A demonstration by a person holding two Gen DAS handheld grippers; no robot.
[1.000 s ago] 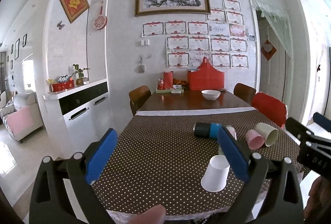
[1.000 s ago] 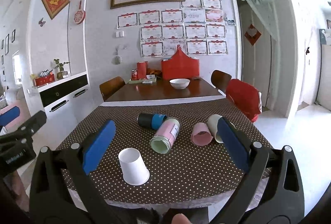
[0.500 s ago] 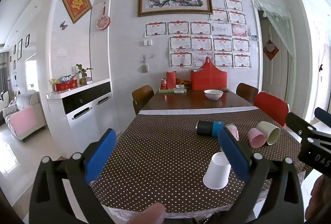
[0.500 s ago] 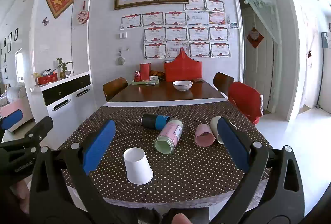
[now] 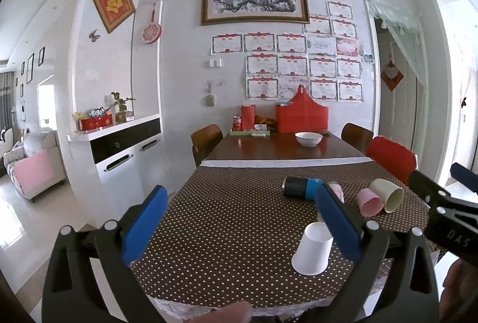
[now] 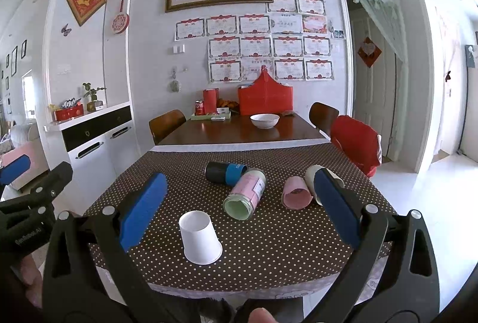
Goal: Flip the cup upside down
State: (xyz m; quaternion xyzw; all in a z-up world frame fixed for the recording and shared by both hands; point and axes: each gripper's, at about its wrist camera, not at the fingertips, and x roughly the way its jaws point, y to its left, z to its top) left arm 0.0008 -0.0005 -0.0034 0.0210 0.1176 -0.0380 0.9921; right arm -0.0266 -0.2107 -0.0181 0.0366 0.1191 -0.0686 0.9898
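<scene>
White paper, the cup (image 5: 312, 252) stands mouth-down near the front edge of the dotted tablecloth (image 5: 227, 221) in the left wrist view, partly behind one blue pad of the left gripper (image 5: 239, 224), whose jaws are spread wide and hold nothing. Behind it lie a black-and-blue tumbler (image 5: 301, 188), a pink cup (image 5: 370, 202) and a cream cup (image 5: 387, 194), all on their sides; the right gripper (image 5: 448, 203) shows at the frame's edge

From the right wrist view the same white cup (image 6: 200, 236) sits between and below the right gripper's (image 6: 239, 209) spread, empty jaws, well clear of the pink-labelled jar (image 6: 246, 193) lying beside the tumbler (image 6: 225, 172). The left gripper (image 6: 27, 188) pokes in at the side

Judging by this, one cup looks done and four vessels remain. A thin paper wall would crush under a hard pinch, the lying cups may roll off when nudged, and the cloth could drag
</scene>
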